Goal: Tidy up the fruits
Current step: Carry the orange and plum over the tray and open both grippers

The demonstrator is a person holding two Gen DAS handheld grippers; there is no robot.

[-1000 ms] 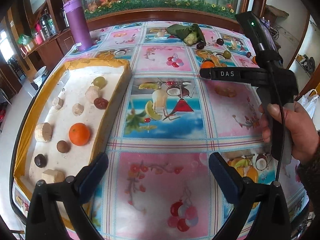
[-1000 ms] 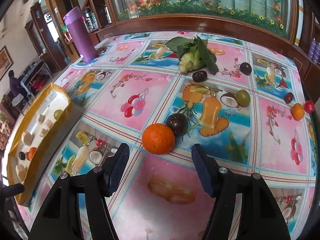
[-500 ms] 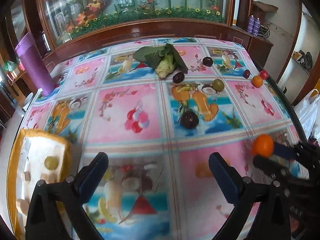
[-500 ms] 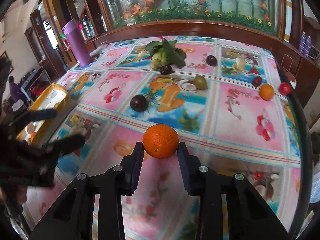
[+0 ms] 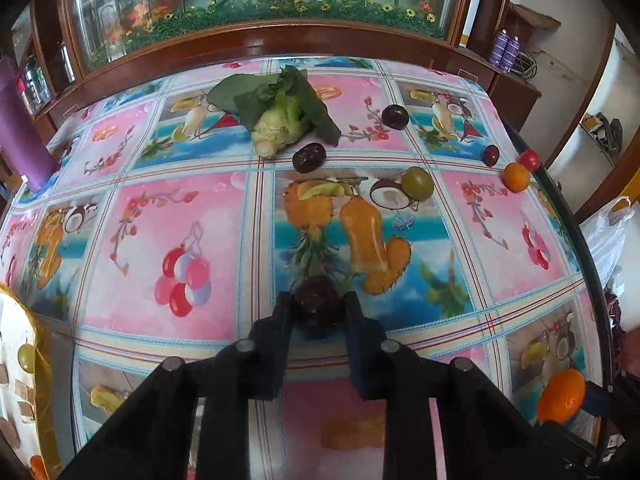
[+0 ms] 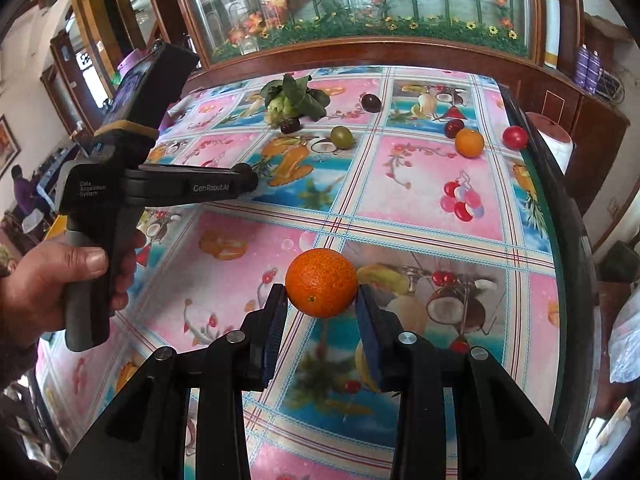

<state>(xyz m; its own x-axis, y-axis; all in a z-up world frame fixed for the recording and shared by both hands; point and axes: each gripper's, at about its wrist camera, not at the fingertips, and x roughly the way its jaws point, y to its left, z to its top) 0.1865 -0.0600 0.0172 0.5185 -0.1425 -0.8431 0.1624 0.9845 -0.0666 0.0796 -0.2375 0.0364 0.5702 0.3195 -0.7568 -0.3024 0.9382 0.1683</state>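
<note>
Left tool: the left tool (image 5: 318, 308) has just snapped from wide open to nearly shut, its dark pads pressed on either side of a dark purple round fruit (image 5: 318, 300) that sits on the fruit-print cloth of the counter (image 5: 160, 220).
Right tool: the right tool (image 6: 322, 300) grips a round orange citrus fruit (image 6: 321, 282) between its blue pads, clear of the counter; a second ago that fruit lay on the cloth.
Tray: the white foam tray with yellow rim (image 5: 24, 356) shows at the left edge, fruit already in it.
Meaning: both tools look loaded, so carrying to the tray is probably next.
Left over: a green round fruit (image 5: 417, 183), a small orange (image 5: 516, 176) and other small fruits remain by the leafy green vegetable (image 5: 280, 116).
</note>
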